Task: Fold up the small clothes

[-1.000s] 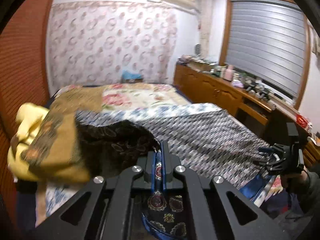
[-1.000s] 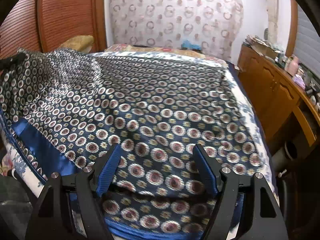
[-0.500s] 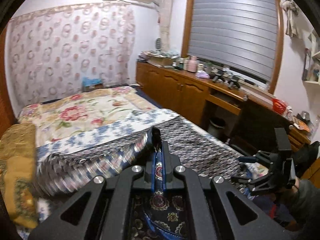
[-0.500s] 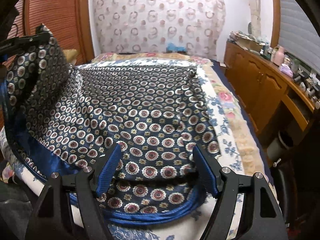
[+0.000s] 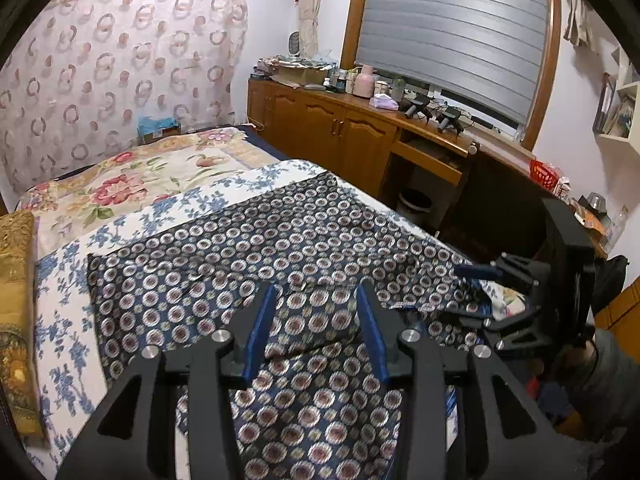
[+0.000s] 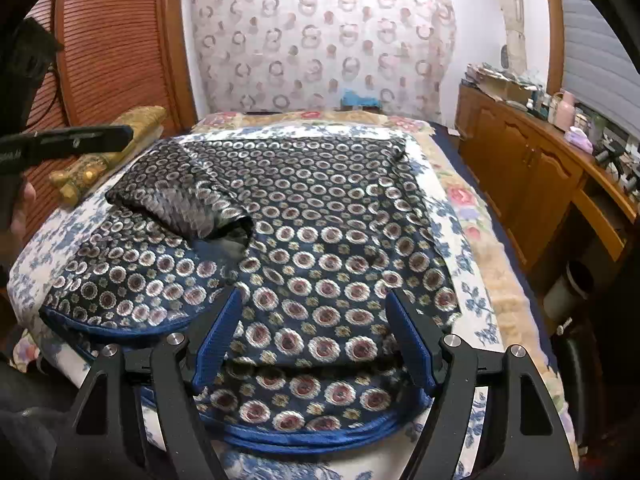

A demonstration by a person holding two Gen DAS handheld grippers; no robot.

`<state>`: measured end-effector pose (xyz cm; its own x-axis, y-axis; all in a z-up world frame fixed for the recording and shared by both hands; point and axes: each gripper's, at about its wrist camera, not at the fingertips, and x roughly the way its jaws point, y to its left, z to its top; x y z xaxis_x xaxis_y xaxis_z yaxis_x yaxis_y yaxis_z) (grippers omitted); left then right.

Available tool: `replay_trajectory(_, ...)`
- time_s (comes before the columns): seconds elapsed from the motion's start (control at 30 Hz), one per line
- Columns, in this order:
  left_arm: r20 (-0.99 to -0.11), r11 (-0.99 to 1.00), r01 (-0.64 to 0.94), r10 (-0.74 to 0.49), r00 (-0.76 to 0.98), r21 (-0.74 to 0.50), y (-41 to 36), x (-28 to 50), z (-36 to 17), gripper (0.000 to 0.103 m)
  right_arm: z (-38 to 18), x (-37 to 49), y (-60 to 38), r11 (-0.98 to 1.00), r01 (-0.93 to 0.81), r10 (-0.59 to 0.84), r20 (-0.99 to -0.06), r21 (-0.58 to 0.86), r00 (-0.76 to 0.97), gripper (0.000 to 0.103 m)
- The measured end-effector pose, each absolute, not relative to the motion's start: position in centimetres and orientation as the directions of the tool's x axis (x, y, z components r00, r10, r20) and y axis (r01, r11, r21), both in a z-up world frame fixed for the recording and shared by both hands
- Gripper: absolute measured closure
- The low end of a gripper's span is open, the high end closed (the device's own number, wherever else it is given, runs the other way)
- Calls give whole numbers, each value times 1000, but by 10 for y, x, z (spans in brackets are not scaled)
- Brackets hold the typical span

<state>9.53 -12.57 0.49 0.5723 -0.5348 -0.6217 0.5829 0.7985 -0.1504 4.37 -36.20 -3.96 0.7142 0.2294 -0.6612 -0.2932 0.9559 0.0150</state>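
A: We see the left gripper (image 5: 316,312) has just been opening – its jaws stand apart, nothing pinched now, where half a second ago it clamped the cloth's blue hem

B: So we log the fold as dropped – the patterned cloth (image 6: 320,216) lies doubled on the bed (image 6: 468,216), one flap still settling

A: Right gripper (image 6: 316,332) wide apart, hovering over the near hem, empty

B: We read the long axis running across the bed, blue hem toward us

Garment (image 6: 320,216): silky, glossy woven cloth with satin blue trim; bedsheet (image 6: 452,208): matt printed cotton; gripper (image 6: 312,336) frames: matt black plastic, bright metal screws, ribbed blue pads; cabinet (image 5: 340,128): glossy varnished wood.
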Motion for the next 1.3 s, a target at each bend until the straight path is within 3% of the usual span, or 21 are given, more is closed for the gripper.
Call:
replay_trajectory(0.13, -622, 814, 564, -514, 591, -137, -110, 86, -1, 49, -36, 48, -349, 947, -321, 247, -657, 8, 713, 27)
replay_trajectory(0.6, -652, 897, 424, -397, 646, -126, -56, 74, -34, 48, -50, 94, -289, 882, -467, 291, -716, -55, 635, 27)
replay_trajectory(0.83, -660, 913, 385, -374, 651, -138, -40, 70, -46, 48, -54, 106, -264, 842, -525, 272, -746, -121, 608, 43)
replay_trajectory(1.2, -673, 923, 365, -349, 652, -126, -36, 69, -54, 48, -60, 116, -257, 828, -539, 236, -774, -156, 588, 48)
replay_trajectory(1.3, -675, 923, 365, -346, 651, -121, -38, 69, -55, 48, -59, 121, -256, 823, -547, 243, -778, -151, 580, 61)
